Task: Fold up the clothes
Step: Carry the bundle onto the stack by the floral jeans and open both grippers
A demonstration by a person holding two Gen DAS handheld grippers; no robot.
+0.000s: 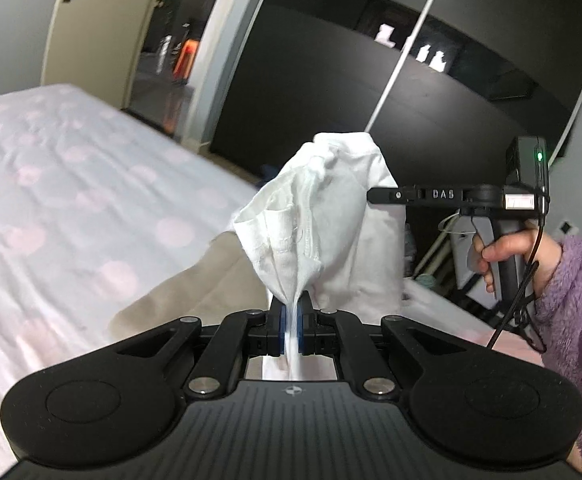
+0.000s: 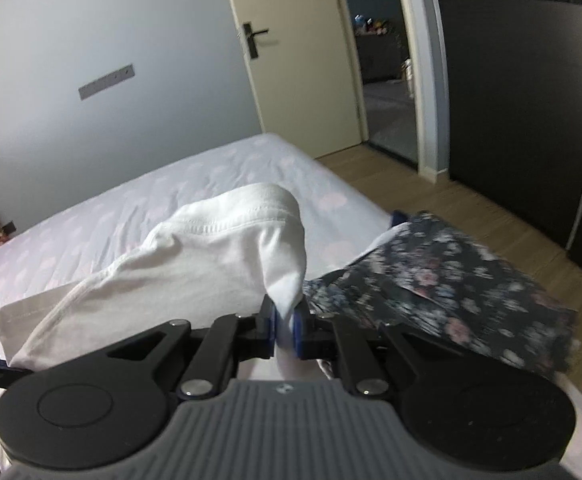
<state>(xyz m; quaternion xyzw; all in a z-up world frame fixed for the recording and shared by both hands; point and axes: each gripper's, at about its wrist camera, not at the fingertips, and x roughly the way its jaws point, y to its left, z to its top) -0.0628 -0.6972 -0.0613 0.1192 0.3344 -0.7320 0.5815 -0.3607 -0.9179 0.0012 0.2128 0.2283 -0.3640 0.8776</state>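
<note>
A white garment (image 1: 323, 216) hangs bunched in the air above the bed. My left gripper (image 1: 290, 312) is shut on a pinched fold of it. My right gripper (image 2: 286, 322) is shut on another part of the same white garment (image 2: 195, 248), which drapes down to the left onto the bed. In the left wrist view the right gripper (image 1: 375, 195) comes in from the right, held by a hand in a purple sleeve, with its tip against the cloth.
The bed (image 1: 51, 184) has a pale sheet with pink spots and also shows in the right wrist view (image 2: 211, 168). A beige garment (image 1: 195, 288) lies on it. A dark floral garment (image 2: 451, 280) lies at the bed's right edge. Dark wardrobe doors (image 1: 411, 80) and an open door (image 2: 303, 72) stand beyond.
</note>
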